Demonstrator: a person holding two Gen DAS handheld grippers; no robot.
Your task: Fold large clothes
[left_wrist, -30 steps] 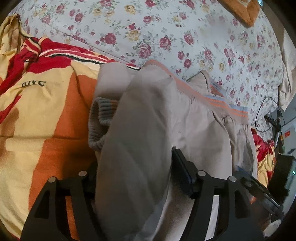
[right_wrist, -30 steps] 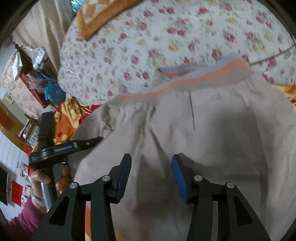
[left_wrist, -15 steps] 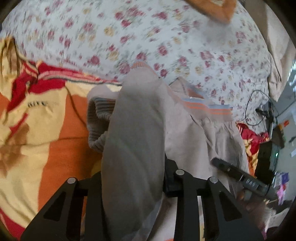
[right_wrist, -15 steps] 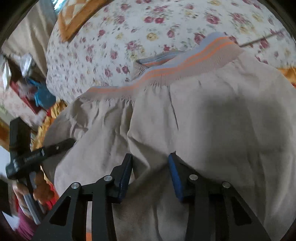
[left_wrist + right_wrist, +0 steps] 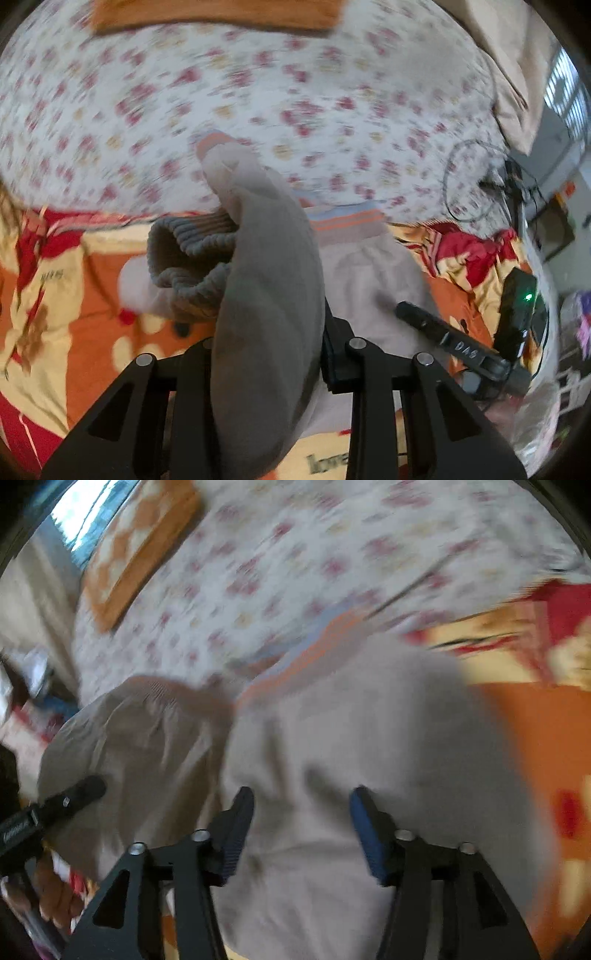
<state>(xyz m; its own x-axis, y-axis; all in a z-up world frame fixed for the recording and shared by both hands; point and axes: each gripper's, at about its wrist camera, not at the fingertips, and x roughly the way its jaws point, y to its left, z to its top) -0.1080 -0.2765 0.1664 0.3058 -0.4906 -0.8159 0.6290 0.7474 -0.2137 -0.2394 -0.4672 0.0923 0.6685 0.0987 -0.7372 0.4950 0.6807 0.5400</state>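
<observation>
Beige trousers [image 5: 369, 731] with an orange and blue striped waistband [image 5: 343, 221] lie on an orange and yellow blanket [image 5: 55, 332]. My left gripper [image 5: 269, 343] is shut on a thick fold of one trouser leg [image 5: 273, 266], lifted above the bed, with the ribbed cuff [image 5: 188, 258] hanging to the left. My right gripper [image 5: 301, 812] is open, its jaws wide apart just over the flat trouser fabric. The other gripper's handle shows in each view: the right one in the left wrist view [image 5: 454, 341], the left one in the right wrist view [image 5: 48, 812].
A white floral bedspread [image 5: 258, 92] covers the far side of the bed, with an orange cushion [image 5: 140, 546] on it. Cables and black devices [image 5: 517, 306] sit at the bed's right edge. Both views are motion-blurred.
My left gripper closed on the trouser leg and lifted it up and back. My right gripper closed partway, then opened wide, and shifted along the trousers.
</observation>
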